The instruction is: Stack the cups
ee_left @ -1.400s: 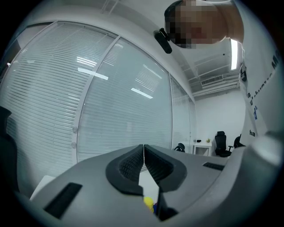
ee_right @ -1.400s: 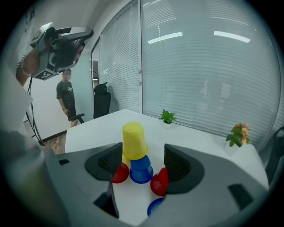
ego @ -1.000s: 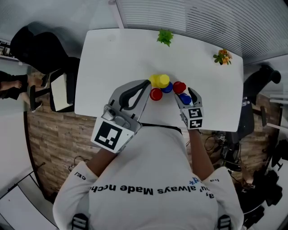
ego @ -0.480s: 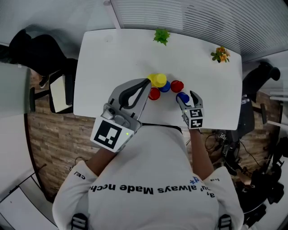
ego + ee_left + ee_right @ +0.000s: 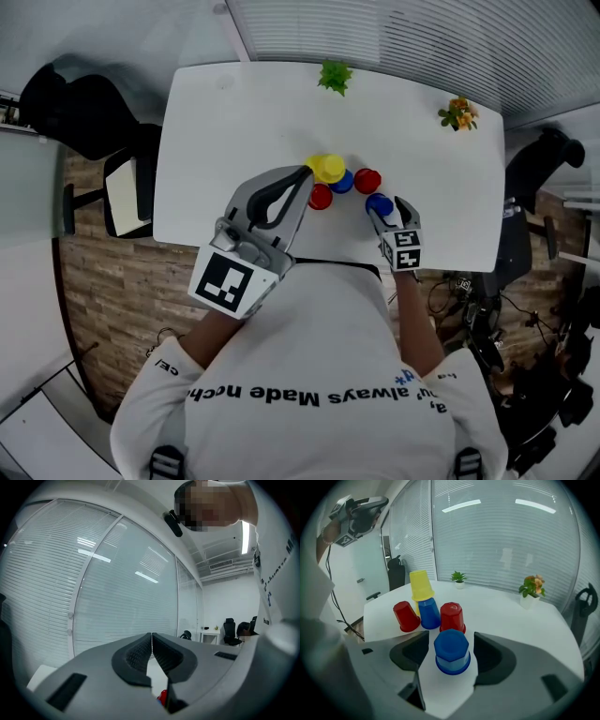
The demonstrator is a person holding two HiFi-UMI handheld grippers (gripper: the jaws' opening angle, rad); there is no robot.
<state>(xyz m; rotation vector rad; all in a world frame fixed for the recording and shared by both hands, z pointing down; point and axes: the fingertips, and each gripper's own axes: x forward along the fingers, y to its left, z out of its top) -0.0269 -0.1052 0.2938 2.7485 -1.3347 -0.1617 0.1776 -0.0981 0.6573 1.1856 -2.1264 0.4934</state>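
Observation:
Five upturned cups stand near the front middle of the white table [image 5: 234, 112]. A yellow cup [image 5: 421, 585] rises behind a blue cup [image 5: 428, 613], with a red cup [image 5: 406, 616] to its left and another red cup [image 5: 452, 617] to its right. A second blue cup [image 5: 452, 651] stands nearest, between the fingers of my right gripper [image 5: 451, 639], which is open and not touching it. In the head view this blue cup [image 5: 380, 203] sits inside my right gripper [image 5: 387, 202]. My left gripper [image 5: 307, 172] is shut on nothing, raised beside the yellow cup [image 5: 328, 167]; its jaws [image 5: 151, 637] point up at the blinds.
A small green plant [image 5: 335, 75] and an orange-flowered plant [image 5: 457, 114] stand at the table's far edge. Office chairs [image 5: 89, 112] stand left and right of the table. A blinds-covered glass wall runs behind it.
The head view has shifted slightly. The cups and both grippers hold nearly the same places, with the right gripper still round the near blue cup.

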